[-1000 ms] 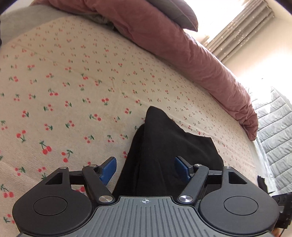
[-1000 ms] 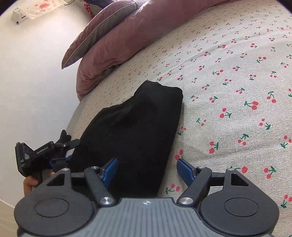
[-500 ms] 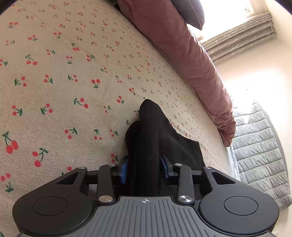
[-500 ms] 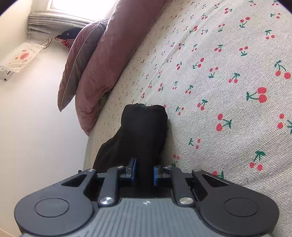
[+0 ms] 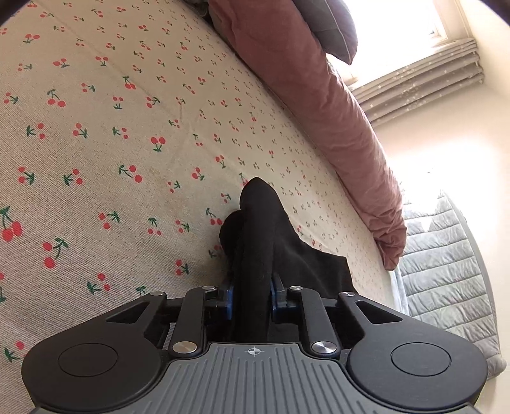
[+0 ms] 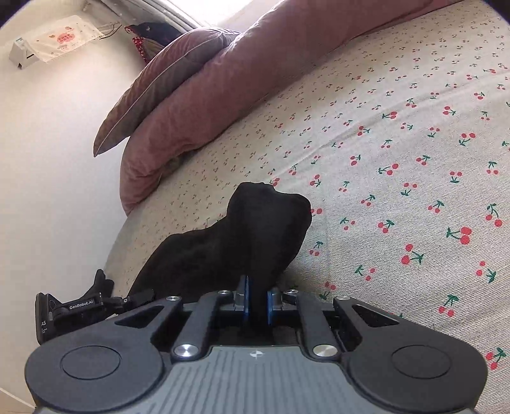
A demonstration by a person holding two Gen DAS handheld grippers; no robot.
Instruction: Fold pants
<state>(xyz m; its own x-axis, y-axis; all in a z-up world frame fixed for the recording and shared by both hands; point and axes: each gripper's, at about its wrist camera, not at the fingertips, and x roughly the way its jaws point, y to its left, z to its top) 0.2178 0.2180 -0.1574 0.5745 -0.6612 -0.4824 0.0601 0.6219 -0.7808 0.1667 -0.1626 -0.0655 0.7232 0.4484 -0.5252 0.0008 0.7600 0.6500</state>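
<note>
The black pants (image 5: pixel 258 223) lie bunched on a cherry-print bed sheet (image 5: pixel 111 159). In the left wrist view my left gripper (image 5: pixel 251 296) has its jaws closing, and a thick fold of the pants is pinched between the blue pads (image 5: pixel 228 299). In the right wrist view my right gripper (image 6: pixel 256 299) is shut on another edge of the pants (image 6: pixel 255 229), which rise in a hump in front of it. The left gripper (image 6: pixel 73 310) shows at the lower left of that view, beside the pants' far end.
A pink duvet (image 5: pixel 318 111) and a grey pillow (image 5: pixel 328 25) lie along the head of the bed. A grey quilted mat (image 5: pixel 446 270) lies beyond the bed's edge. In the right wrist view a wall (image 6: pixel 47 159) runs along the bed's left edge (image 6: pixel 118 242).
Both grippers went from wide open around the flat pants to closed on the fabric. The pants have bunched up between the pads, and both views have tilted.
</note>
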